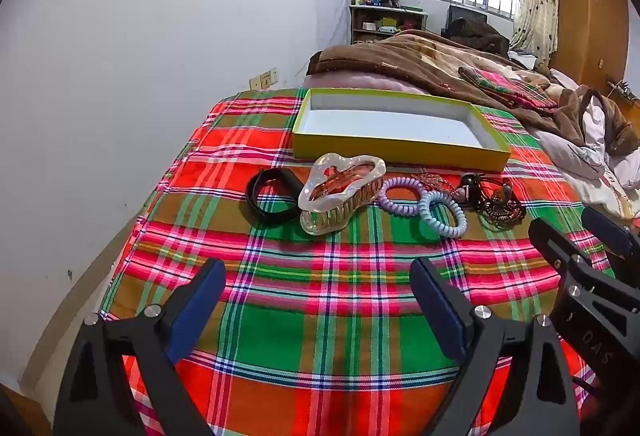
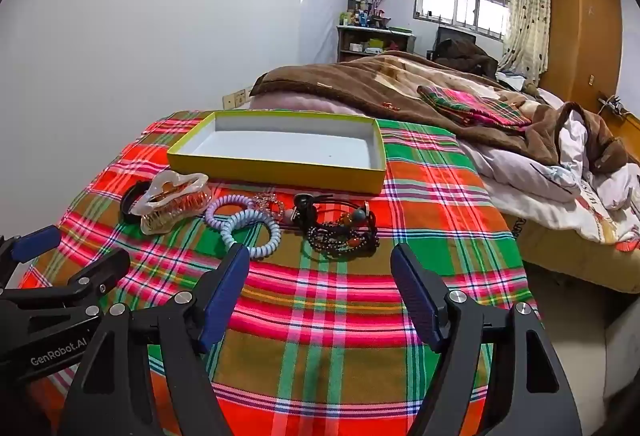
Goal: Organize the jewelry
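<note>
With both the left claw (image 1: 318,296) and right claw (image 2: 320,288) spread and empty, the tangled beads (image 2: 342,234) may snag and drag neighbouring bands (image 2: 244,222) along.

Black jaws, blue pads (image 1: 196,312), silver screws.

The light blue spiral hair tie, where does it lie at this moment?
In both views the light blue spiral hair tie lies on the plaid cloth, overlapping the purple spiral tie, with the dark bead bracelets to its right.
</note>
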The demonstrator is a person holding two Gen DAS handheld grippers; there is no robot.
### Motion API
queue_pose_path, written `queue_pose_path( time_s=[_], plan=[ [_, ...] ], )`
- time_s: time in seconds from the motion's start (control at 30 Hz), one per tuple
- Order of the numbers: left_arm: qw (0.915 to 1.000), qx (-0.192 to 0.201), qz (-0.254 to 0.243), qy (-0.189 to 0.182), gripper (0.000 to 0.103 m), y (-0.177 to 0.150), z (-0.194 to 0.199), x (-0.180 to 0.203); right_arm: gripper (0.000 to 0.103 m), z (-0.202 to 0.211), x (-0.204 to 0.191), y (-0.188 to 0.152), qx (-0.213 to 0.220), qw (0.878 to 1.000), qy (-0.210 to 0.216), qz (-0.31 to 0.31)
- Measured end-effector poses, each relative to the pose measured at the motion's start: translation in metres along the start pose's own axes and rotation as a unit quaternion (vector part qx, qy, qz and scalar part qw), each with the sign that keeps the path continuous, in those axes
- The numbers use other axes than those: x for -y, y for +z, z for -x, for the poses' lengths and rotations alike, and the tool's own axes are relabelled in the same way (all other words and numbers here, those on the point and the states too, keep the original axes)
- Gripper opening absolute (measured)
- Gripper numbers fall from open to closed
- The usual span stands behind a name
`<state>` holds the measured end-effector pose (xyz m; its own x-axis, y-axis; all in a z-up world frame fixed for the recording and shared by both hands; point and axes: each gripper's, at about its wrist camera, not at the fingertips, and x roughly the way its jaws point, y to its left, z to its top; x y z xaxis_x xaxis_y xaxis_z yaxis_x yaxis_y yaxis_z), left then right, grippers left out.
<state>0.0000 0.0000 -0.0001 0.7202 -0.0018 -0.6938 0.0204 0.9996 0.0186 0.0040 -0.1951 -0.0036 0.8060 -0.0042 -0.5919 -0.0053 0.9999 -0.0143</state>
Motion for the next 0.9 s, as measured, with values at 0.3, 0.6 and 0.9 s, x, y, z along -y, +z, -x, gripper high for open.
queue_pose_path(
  time_s=[0.3, 0.6, 0.9],
  plan=[
    [0.9999, 0.000, -0.001, -0.016, 0.094, -0.002, -0.004, -0.002, 0.073, -0.006, -0.007, 0.001, -0.004, 1.000, 0.006, 0.007],
    [0.9999, 0.007, 0.004, 0.015, 0.094, 0.004, 0.004, -0.006, 0.073, -0.004, 0.006, 0.001, 0.012, 1.000, 0.006, -0.006],
    [0.9995, -0.010, 0.014, -0.027, 0.094, 0.003, -0.004, -0.007, 0.073, -0.009, 0.003, -0.002, 0.006, 1.000, 0.013, 0.000]
  ],
)
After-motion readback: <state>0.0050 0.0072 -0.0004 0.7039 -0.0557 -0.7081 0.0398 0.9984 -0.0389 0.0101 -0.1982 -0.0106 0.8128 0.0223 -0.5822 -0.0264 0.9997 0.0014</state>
